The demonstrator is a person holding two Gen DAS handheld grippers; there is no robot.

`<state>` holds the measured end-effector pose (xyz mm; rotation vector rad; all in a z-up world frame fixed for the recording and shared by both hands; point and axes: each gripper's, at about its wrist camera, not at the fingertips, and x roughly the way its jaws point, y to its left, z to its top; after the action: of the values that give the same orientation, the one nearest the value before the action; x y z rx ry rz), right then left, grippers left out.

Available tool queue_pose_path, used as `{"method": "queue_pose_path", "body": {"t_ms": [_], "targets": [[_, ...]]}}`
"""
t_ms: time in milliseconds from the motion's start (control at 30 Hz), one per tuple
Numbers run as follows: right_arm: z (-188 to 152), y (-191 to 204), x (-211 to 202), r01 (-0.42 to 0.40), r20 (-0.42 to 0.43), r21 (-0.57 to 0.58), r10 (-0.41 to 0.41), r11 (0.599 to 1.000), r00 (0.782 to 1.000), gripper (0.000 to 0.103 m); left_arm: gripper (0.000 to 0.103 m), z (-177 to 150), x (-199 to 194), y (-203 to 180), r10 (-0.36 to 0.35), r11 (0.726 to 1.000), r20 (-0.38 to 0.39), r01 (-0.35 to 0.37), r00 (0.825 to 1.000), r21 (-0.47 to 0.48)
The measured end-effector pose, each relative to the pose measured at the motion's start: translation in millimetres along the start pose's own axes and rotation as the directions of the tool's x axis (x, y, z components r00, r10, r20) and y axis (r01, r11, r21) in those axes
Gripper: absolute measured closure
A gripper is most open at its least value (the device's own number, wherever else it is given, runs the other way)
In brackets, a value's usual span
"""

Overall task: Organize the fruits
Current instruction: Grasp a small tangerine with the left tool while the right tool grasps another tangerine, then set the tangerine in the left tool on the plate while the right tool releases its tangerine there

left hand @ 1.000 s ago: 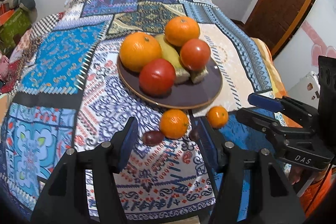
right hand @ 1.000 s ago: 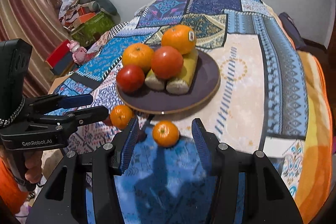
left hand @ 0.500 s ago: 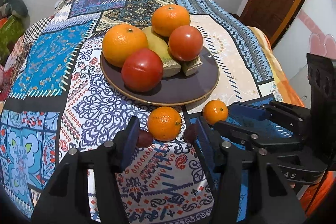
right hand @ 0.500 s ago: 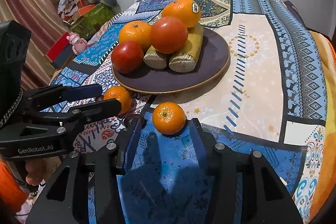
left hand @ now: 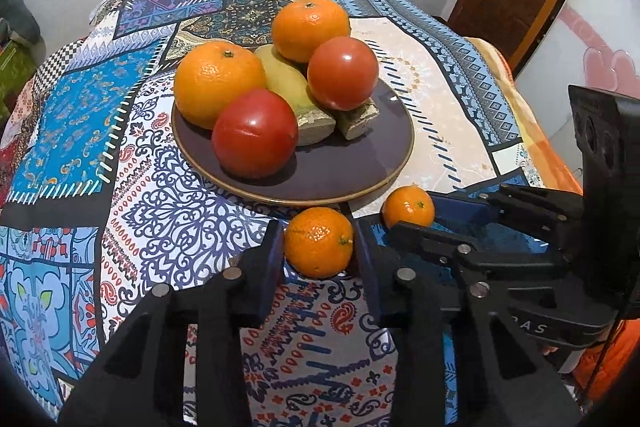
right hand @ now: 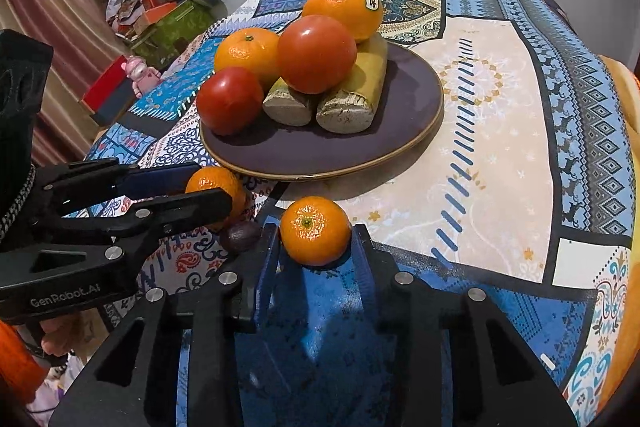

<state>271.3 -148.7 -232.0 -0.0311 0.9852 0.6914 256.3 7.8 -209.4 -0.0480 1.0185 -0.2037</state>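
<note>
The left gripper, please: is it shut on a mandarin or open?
Shut: the left gripper has just closed, pads against the mandarin.

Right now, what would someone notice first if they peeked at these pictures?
Probably the dark plate in the middle of the patterned cloth, piled with oranges, tomatoes and yellow fruit. Just in front of it, each black tool is closed on a small mandarin: the left tool on one, the right tool on the other.

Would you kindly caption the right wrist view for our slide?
Right gripper fingers close on a small mandarin on the patchwork cloth, just before the dark plate of fruit.
</note>
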Motion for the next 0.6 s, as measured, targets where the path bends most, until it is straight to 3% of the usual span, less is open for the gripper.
{"method": "queue_pose_path", "body": {"t_ms": [600], "targets": [[14,7,-27,-0.004,0.086,-0.016,0.005,1.0,0.996,0.07,0.067,12,-31,-3,-0.01,0.999,0.086,0.014,0.996,-0.037]]}}
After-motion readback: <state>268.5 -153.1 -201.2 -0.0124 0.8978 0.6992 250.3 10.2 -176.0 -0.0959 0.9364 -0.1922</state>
